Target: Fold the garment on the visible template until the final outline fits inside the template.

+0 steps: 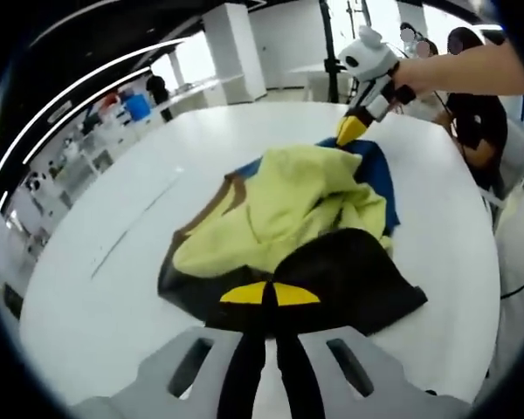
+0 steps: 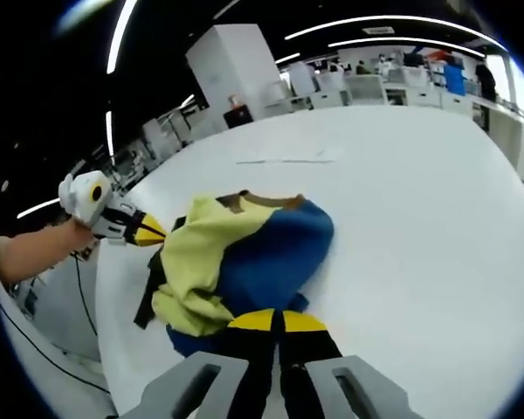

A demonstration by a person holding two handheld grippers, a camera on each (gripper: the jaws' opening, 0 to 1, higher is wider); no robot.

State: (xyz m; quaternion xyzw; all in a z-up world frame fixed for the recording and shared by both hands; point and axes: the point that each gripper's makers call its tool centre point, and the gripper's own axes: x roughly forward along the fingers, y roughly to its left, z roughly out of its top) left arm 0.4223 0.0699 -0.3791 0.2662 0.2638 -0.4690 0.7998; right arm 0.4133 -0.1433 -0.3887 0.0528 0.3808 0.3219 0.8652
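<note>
Shelves [image 1: 87, 144] line the room's left edge; a seated person [image 1: 476, 113] is at the far right. On the white round surface [image 1: 140, 218] lies the garment [image 1: 288, 218], a soft crumpled heap of yellow, blue and black cloth. Left tongs [image 1: 269, 295] pinch its black edge; right tongs [image 2: 277, 321] pinch its blue edge.

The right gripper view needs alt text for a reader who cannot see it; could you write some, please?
A crumpled yellow, blue and black garment lies bunched on a white table, with the right tongs closed at its near blue edge. The left tongs, held by a hand, meet its far side.
</note>
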